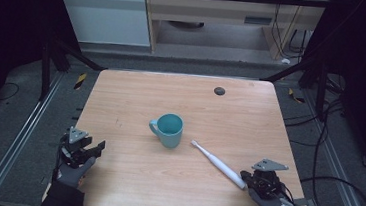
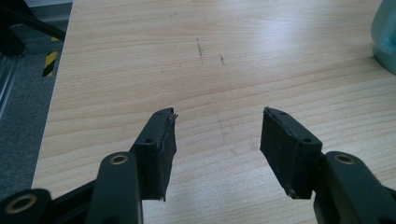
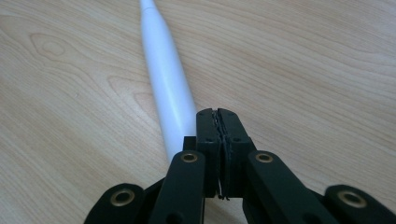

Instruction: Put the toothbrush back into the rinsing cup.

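A teal mug (image 1: 168,129) stands upright in the middle of the wooden table (image 1: 136,94), its handle to the left. A white electric toothbrush (image 1: 217,163) lies flat to its right, head toward the mug. In the right gripper view my right gripper (image 3: 218,112) is shut, pads pressed together with nothing between them, and the toothbrush handle (image 3: 168,88) lies just left of the jaws. My right gripper (image 1: 246,178) sits at the handle's near end. My left gripper (image 2: 218,114) stands open over bare wood at the table's left edge (image 1: 98,147); the mug's side (image 2: 386,37) shows at far right.
A small dark round cap (image 1: 219,90) sits in the table near its far edge. Black frame legs and cables stand on the floor around the table. Bare wood lies between the mug and the near edge.
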`<action>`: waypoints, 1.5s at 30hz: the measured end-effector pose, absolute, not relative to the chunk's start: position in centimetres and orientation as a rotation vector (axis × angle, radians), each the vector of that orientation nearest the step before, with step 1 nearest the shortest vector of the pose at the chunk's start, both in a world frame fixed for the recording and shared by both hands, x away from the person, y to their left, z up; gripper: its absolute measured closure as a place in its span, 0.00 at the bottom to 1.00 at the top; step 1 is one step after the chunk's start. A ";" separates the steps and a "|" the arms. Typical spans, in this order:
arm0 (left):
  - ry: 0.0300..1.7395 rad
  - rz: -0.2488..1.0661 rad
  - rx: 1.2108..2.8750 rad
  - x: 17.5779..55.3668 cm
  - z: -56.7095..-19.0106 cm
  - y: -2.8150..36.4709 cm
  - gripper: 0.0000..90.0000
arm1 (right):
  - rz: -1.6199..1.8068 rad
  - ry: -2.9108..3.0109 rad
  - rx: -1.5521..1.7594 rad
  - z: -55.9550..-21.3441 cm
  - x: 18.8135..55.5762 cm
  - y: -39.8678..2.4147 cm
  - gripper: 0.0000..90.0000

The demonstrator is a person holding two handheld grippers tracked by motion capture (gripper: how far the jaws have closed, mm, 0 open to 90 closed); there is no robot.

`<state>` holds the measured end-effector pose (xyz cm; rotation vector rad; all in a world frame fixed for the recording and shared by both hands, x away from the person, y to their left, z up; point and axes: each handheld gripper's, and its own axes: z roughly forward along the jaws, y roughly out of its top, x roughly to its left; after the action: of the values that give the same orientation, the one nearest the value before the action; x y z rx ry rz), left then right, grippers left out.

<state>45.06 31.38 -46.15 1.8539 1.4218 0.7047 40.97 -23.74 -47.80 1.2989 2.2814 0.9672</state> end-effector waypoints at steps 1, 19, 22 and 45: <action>1.422 0.705 1.854 45.1 -46.1 31.4 0.49 | 0.967 2.281 1.299 -47.8 41.0 -23.7 0.98; 1.419 0.698 1.857 45.2 -46.2 31.3 0.50 | 0.980 2.315 1.269 -47.9 40.4 -22.8 0.97; 1.420 0.698 1.859 45.2 -46.2 31.3 0.50 | 0.986 2.298 1.281 -47.7 40.5 -23.0 0.95; 1.409 0.699 1.871 45.5 -46.3 31.2 0.49 | 0.934 2.225 1.355 -43.9 43.4 -20.4 0.55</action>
<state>45.47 31.17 -46.30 1.8706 1.4094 0.6990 43.42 -20.43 -43.87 1.3547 2.2252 0.9343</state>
